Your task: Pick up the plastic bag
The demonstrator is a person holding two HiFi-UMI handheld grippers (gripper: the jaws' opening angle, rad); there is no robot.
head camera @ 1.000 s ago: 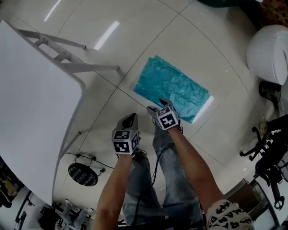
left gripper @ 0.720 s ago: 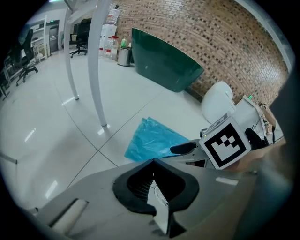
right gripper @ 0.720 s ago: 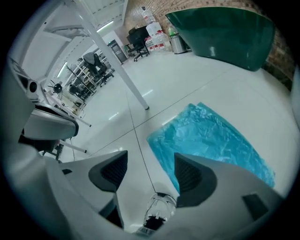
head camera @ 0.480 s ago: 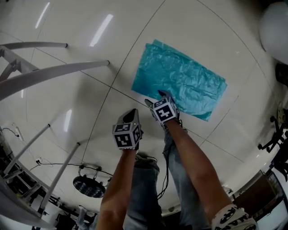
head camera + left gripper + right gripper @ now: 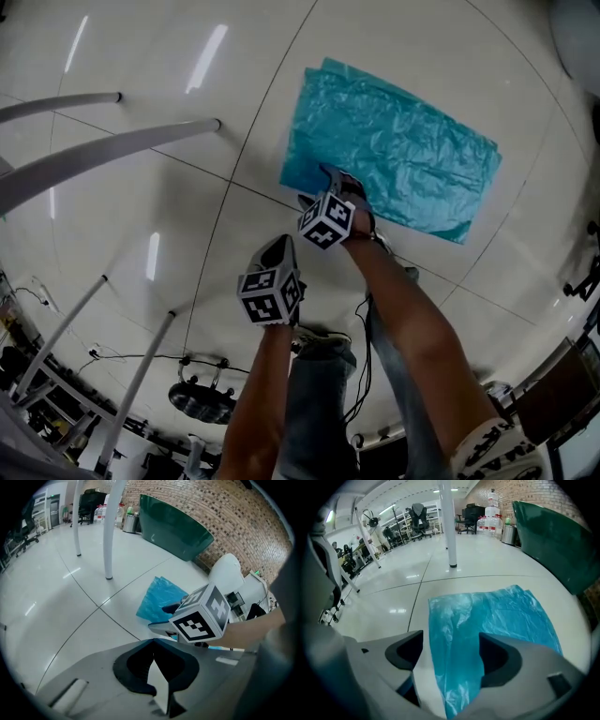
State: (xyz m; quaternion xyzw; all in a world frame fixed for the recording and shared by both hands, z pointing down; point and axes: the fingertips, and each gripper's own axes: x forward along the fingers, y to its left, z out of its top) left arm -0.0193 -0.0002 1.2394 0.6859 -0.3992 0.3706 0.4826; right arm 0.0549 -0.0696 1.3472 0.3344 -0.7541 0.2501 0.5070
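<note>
A teal plastic bag (image 5: 398, 150) lies flat on the pale tiled floor. My right gripper (image 5: 336, 180) reaches down over the bag's near left corner. In the right gripper view its jaws (image 5: 450, 651) are opening, with the bag's crinkled edge (image 5: 487, 620) between them and the pads clear of the plastic. My left gripper (image 5: 279, 246) hangs behind and left of the right one, above bare floor. Its jaws (image 5: 152, 641) are shut on nothing. From the left gripper view I see the bag (image 5: 157, 599) partly hidden behind the right gripper's marker cube (image 5: 201, 613).
White table legs (image 5: 112, 150) slant across the floor at left. A fan base (image 5: 202, 398) sits behind the person's jeans-clad legs (image 5: 319, 403). A dark green container (image 5: 176, 524) stands by the brick wall beyond the bag. Office chairs and shelves stand far off.
The right gripper has reached forward and down onto the bag's near left corner. The left gripper has stayed back. The white tabletop has slid out of the head view.
</note>
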